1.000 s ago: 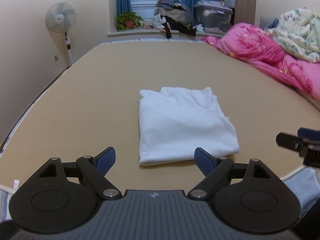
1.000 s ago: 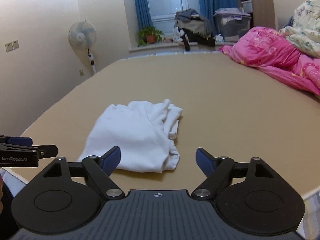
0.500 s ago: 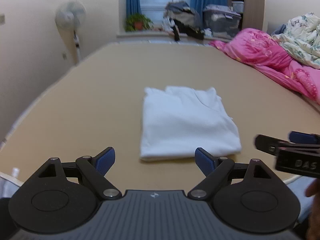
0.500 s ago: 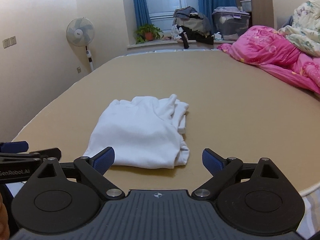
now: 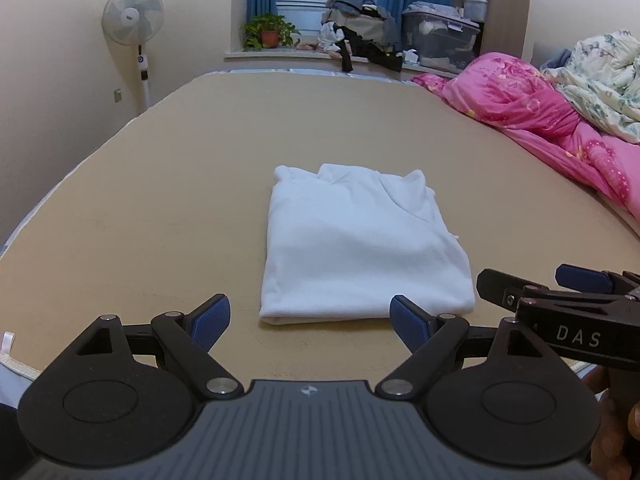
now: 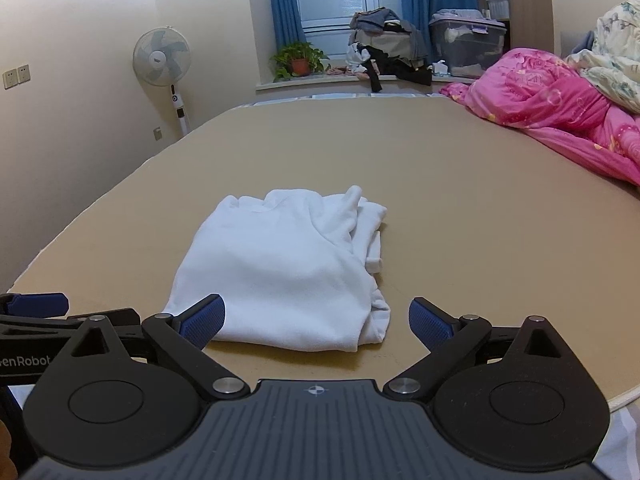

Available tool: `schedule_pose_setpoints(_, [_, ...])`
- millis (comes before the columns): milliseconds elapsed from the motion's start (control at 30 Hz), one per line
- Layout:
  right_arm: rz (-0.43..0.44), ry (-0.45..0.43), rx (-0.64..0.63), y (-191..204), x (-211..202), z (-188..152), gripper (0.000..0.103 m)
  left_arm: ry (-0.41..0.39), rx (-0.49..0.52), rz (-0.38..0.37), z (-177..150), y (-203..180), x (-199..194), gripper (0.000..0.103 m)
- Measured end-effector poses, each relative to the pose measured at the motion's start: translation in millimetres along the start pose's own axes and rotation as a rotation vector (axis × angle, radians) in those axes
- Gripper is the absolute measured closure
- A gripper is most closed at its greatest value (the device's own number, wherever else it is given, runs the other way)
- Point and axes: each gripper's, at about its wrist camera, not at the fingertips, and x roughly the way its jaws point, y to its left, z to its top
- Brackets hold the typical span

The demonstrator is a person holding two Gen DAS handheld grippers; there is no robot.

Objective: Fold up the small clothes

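Since a second ago both grippers have drawn nearer the folded garment, and the right gripper now reaches farther into the left wrist view. The left gripper point(image 5: 310, 318), jaws spread wide and holding nothing, hovers over the near edge of the tan bed surface point(image 5: 160, 200). Ahead of it, between the blue finger pads point(image 5: 210, 318), lies the white folded garment point(image 5: 360, 248), a neat rectangle resting flat on the bed near its front edge. The right gripper point(image 6: 316, 318), likewise spread open and empty, is held just short of the garment's near hem point(image 6: 288, 340); its left pad overlaps the cloth in the picture, though whether it touches cannot be told. From this side the garment's point(image 6: 288, 264) right edge shows bunched layers. In the background, from left: a standing fan point(image 5: 133, 12) by the wall, a potted plant point(image 5: 270, 32) on the windowsill, a heap of clothes point(image 5: 360, 20), a clear storage bin point(image 5: 440, 36), and a pink quilt point(image 5: 540, 112) along the bed's right side.
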Motion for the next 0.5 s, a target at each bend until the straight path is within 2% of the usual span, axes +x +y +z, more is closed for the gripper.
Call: schedule_pose_setpoints(500, [-0.014, -0.017, -0.030, 5.1, -1.2, -0.7, 0.005, -0.012, -0.009, -0.009, -0.4, 2.8, -4.2, 0.013])
